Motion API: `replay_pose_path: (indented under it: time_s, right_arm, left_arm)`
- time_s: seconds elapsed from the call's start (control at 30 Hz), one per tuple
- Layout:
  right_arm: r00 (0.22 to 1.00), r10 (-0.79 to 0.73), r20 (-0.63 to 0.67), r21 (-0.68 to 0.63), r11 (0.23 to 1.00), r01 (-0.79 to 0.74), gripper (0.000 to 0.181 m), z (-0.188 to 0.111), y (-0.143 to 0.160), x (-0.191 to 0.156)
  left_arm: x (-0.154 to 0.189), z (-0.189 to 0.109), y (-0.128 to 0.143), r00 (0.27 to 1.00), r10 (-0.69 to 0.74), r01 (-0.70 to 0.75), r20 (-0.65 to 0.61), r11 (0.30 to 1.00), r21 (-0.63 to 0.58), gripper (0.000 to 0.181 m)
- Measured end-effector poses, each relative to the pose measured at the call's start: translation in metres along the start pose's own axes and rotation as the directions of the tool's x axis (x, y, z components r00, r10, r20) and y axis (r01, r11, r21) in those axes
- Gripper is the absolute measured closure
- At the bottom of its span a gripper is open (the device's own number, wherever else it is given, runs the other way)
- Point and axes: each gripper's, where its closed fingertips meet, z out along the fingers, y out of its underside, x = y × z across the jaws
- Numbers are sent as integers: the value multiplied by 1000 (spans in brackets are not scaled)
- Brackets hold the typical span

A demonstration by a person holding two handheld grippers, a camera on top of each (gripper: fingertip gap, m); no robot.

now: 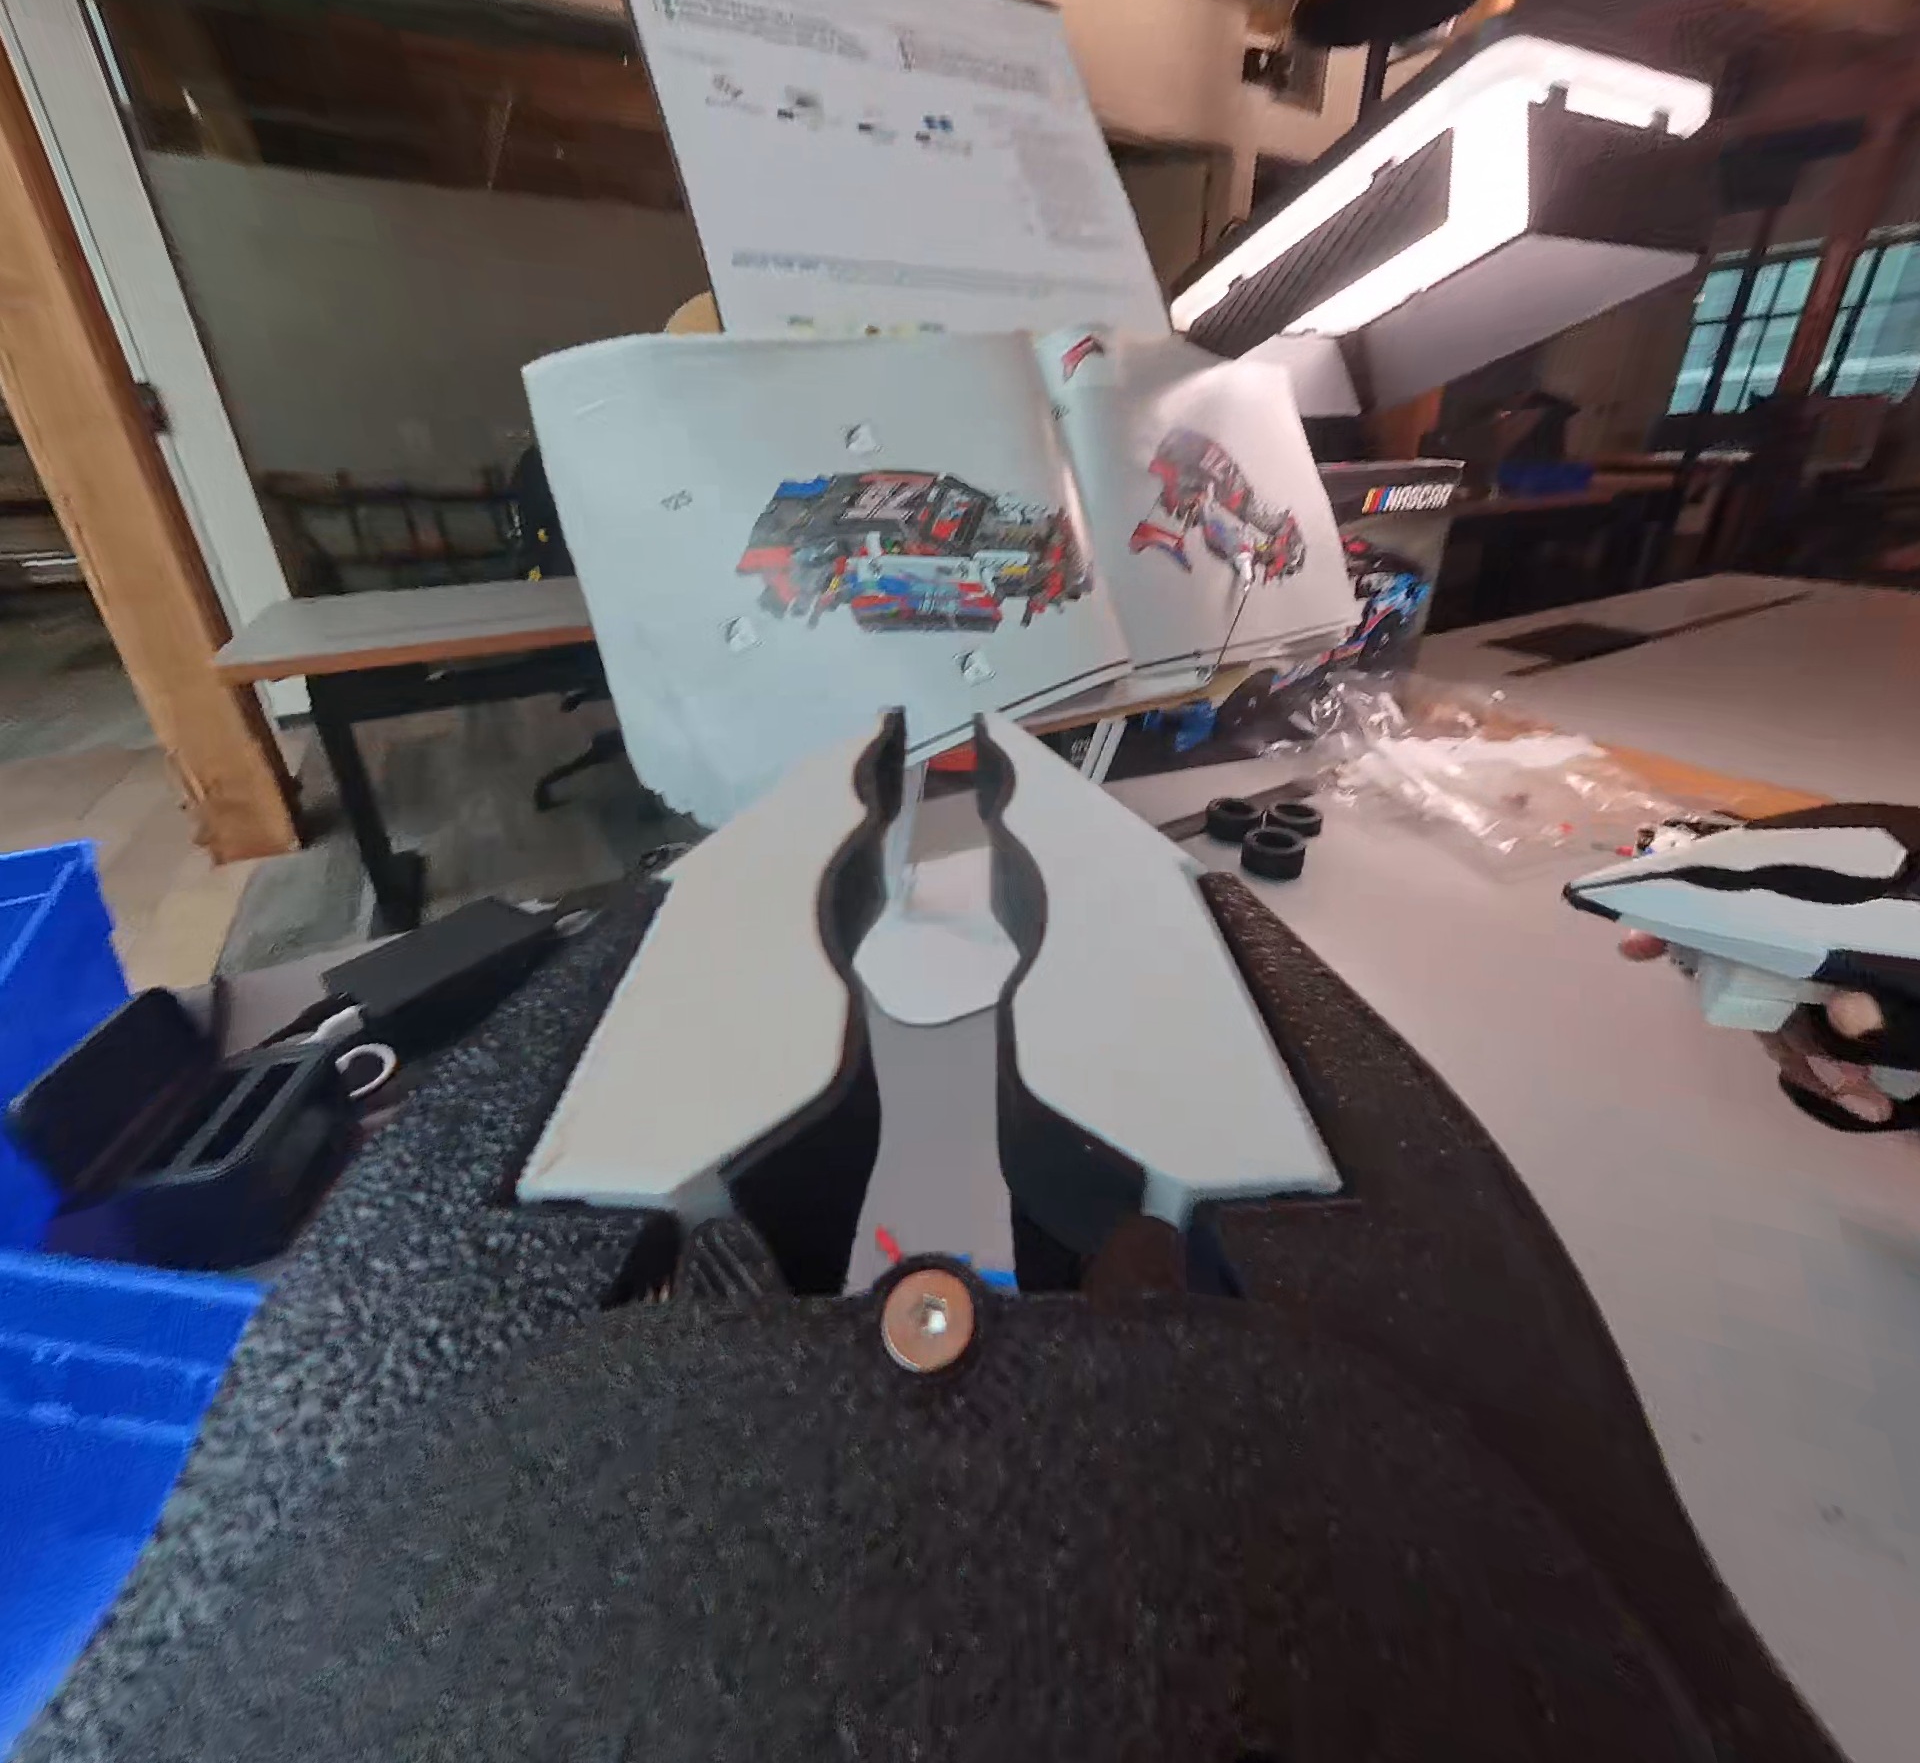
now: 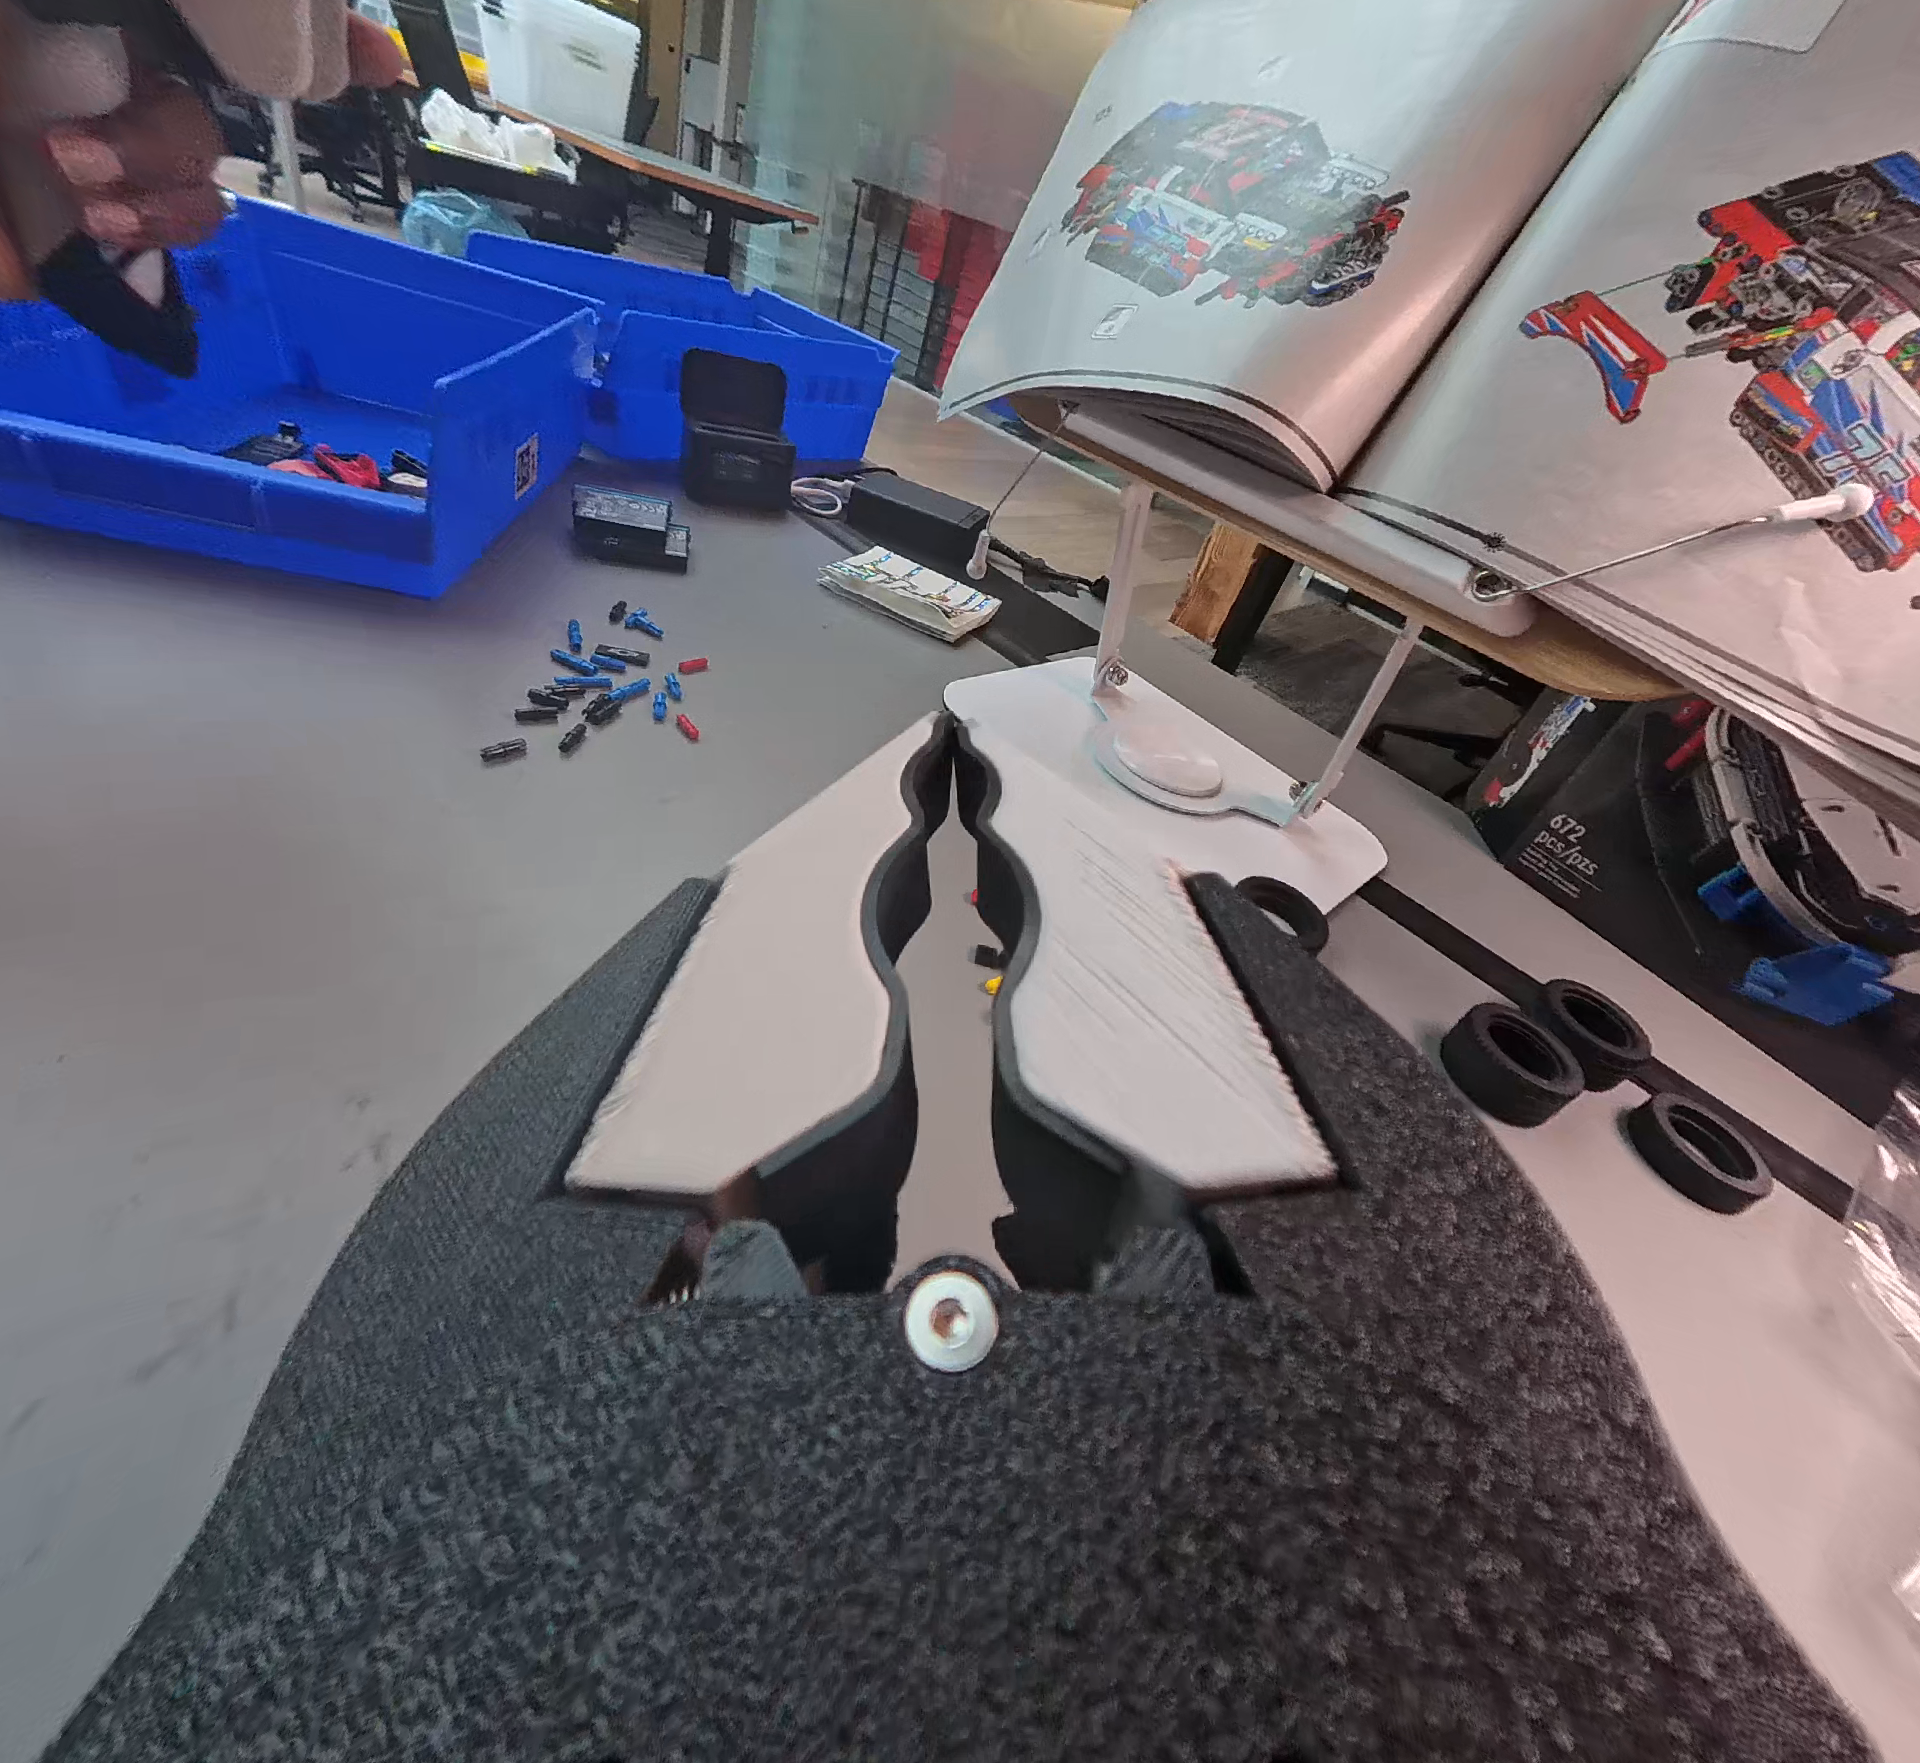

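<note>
The left hand-held gripper [image 1: 935,737] hangs above the grey tabletop [image 1: 1558,1142] with its tips a little apart, grasping nothing. The right hand-held gripper [image 2: 954,749] is clenched tip to tip, also empty, just short of the white base plate of the book stand [image 2: 1195,778]. Three black rubber tyres [image 2: 1558,1059] lie beside it on its right. Farther left, small blue, black and red pins [image 2: 603,685] lie scattered (loosely). Beyond them, blue plastic bins [image 2: 312,425] sit by the far edge, and the open instruction booklet [image 2: 1299,186] rests on the stand.
</note>
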Motion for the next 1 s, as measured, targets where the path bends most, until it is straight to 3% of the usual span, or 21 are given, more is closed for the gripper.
replay_pose_path:
  time_s: [0.03, 0.23, 0.47, 0.67, 0.8, 0.9, 1.0]
  right_arm:
    - [1000, -11, 2, -3, 1000, 11, 181, 2, -2, -1]
    - [996, -70, -55, -14, 997, 69, 181, 29, -24, 18]
    - [990, -53, -131, -21, 998, 51, 152, 94, -61, 71]
    - [976, -33, -217, -62, 998, 20, 100, 152, -64, 108]
    - [944, -99, -314, -62, 995, 84, 82, 192, -65, 112]
    - [903, -179, -391, -87, 984, 157, 85, 212, -61, 115]
    - [863, -201, -463, -69, 979, 190, 116, 208, -63, 127]
  left_arm:
    - [6, 6, -1, 1000, -15, 16, -14, 999, 32, 181]
    - [25, 64, 14, 998, -47, 50, -45, 996, 69, 181]
    - [7, 134, 33, 999, -27, 26, 21, 998, 64, 178]
    - [-20, 135, 55, 994, -84, 81, 76, 996, 40, 162]
    - [-20, 129, 60, 993, -85, 83, 79, 996, 35, 157]
    - [-16, 128, 66, 994, -86, 85, 68, 996, 14, 154]
    - [-13, 128, 70, 993, -107, 107, 50, 994, 0, 152]
